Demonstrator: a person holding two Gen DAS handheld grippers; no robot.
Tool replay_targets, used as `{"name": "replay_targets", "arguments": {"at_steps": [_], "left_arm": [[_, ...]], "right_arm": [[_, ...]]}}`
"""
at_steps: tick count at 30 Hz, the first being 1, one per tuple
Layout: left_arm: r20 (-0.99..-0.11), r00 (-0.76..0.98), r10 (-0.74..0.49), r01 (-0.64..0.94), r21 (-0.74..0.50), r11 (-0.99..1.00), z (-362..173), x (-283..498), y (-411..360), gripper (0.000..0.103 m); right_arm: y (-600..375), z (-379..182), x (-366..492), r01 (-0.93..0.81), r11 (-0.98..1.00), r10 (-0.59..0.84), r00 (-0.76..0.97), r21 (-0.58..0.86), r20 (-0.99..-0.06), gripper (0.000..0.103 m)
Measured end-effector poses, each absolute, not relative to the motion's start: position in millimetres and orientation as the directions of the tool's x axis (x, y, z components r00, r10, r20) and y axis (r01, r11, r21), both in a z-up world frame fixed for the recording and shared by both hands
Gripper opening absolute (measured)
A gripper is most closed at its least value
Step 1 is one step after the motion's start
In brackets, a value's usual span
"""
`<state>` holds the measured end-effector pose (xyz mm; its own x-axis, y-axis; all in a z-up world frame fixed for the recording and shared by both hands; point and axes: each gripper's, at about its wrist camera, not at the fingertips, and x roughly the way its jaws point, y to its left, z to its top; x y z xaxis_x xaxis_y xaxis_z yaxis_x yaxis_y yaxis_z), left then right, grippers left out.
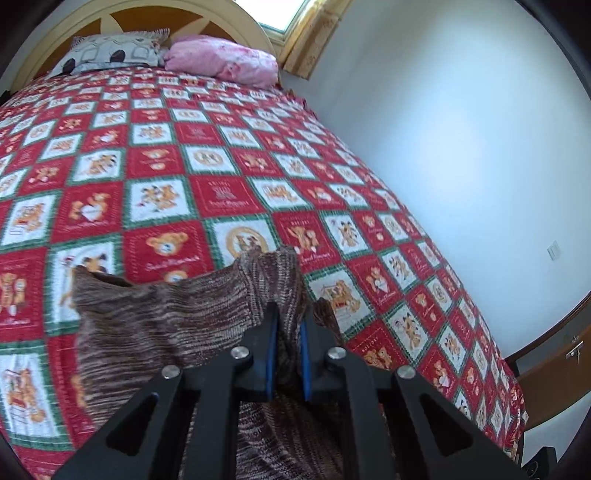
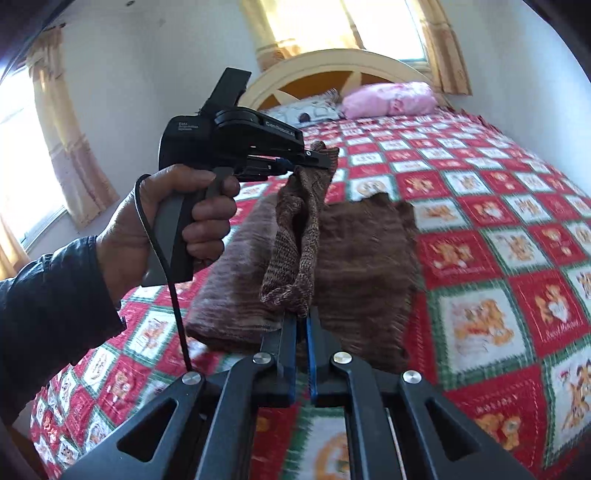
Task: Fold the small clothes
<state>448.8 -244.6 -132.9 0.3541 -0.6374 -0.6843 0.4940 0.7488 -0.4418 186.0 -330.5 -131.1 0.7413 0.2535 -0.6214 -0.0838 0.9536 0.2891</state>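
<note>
A brown knitted garment [image 1: 166, 317] hangs over the red patchwork bed quilt [image 1: 166, 155]. My left gripper [image 1: 290, 321] is shut on a bunched part of it, with knit filling the gap between the blue pads. In the right wrist view a person's hand [image 2: 173, 221] holds that left gripper [image 2: 317, 160] up, and a twisted strip of the garment [image 2: 295, 236] hangs from its tips. The strip's lower end sits pinched in my right gripper [image 2: 303, 317], which is shut. The rest of the garment [image 2: 365, 258] drapes onto the quilt [image 2: 517, 229] behind.
A grey patterned pillow [image 1: 110, 51] and a pink pillow [image 1: 225, 61] lie by the cream headboard [image 1: 207, 16]. A white wall [image 1: 461, 140] runs along the bed's right side, with wooden furniture [image 1: 550, 376] low on the right. Curtained windows [image 2: 55, 147] stand left of and behind the bed.
</note>
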Motion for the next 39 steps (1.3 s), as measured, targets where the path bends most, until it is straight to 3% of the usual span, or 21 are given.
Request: {"name": "replay_targets", "arguments": {"at_steps": [13, 19, 22, 24, 27, 29, 31, 34, 36, 38, 39], "left_arm": [[-0.744, 0.327, -0.583, 0.518, -0.374, 0.769, -159.3, 440.3, -294.6, 0.012], [-0.742, 0.342, -0.577, 0.578, -0.318, 0.751, -142.6, 425.4, -301.3, 0.02], [-0.723, 0.39, -0.57, 0.615, -0.257, 0.746, -123.6, 408.5, -291.7, 0.038], [-0.708, 0.436, -0.555, 0.62, -0.211, 0.756, -116.4, 396.0, -279.9, 0.066], [-0.703, 0.514, -0.491, 0.609, -0.105, 0.786, -117.5, 369.6, -249.4, 0.071], [-0.708, 0.549, -0.444, 0.576, -0.065, 0.815, -124.9, 358.8, -229.1, 0.071], [-0.708, 0.588, -0.391, 0.533, -0.023, 0.846, -137.9, 344.6, -202.6, 0.071], [-0.713, 0.598, -0.367, 0.497, -0.03, 0.867, -156.8, 336.4, -179.6, 0.076], [-0.734, 0.57, -0.369, 0.485, -0.062, 0.872, -172.2, 338.3, -173.4, 0.076], [-0.742, 0.556, -0.375, 0.478, -0.084, 0.875, -180.3, 339.9, -172.2, 0.076], [-0.736, 0.557, -0.385, 0.477, -0.096, 0.874, -182.8, 338.5, -170.2, 0.077]], "right_arm": [[-363.0, -156.1, 180.3, 0.004, 0.931, 0.25, 0.723, 0.366, -0.644, 0.004], [-367.2, -161.0, 175.1, 0.017, 0.927, 0.247, 0.726, 0.376, -0.641, 0.004], [-371.2, -162.3, 172.5, 0.018, 0.922, 0.254, 0.727, 0.387, -0.638, 0.004], [-376.4, -163.6, 170.4, 0.022, 0.914, 0.262, 0.731, 0.405, -0.63, 0.004], [-382.0, -162.9, 164.3, 0.041, 0.916, 0.243, 0.734, 0.399, -0.634, 0.005], [-386.9, -160.4, 157.4, 0.058, 0.92, 0.217, 0.749, 0.389, -0.626, 0.018], [-393.1, -151.9, 152.5, 0.077, 0.916, 0.197, 0.77, 0.394, -0.607, 0.07], [-393.8, -125.7, 156.8, 0.058, 0.925, 0.169, 0.821, 0.374, -0.545, 0.072], [-387.1, -113.0, 176.4, 0.063, 0.943, 0.14, 0.814, 0.325, -0.563, 0.072], [-384.2, -106.9, 204.9, 0.044, 0.935, 0.181, 0.797, 0.353, -0.576, 0.065], [-382.3, -106.3, 221.3, 0.042, 0.934, 0.19, 0.782, 0.356, -0.593, 0.056]]}}
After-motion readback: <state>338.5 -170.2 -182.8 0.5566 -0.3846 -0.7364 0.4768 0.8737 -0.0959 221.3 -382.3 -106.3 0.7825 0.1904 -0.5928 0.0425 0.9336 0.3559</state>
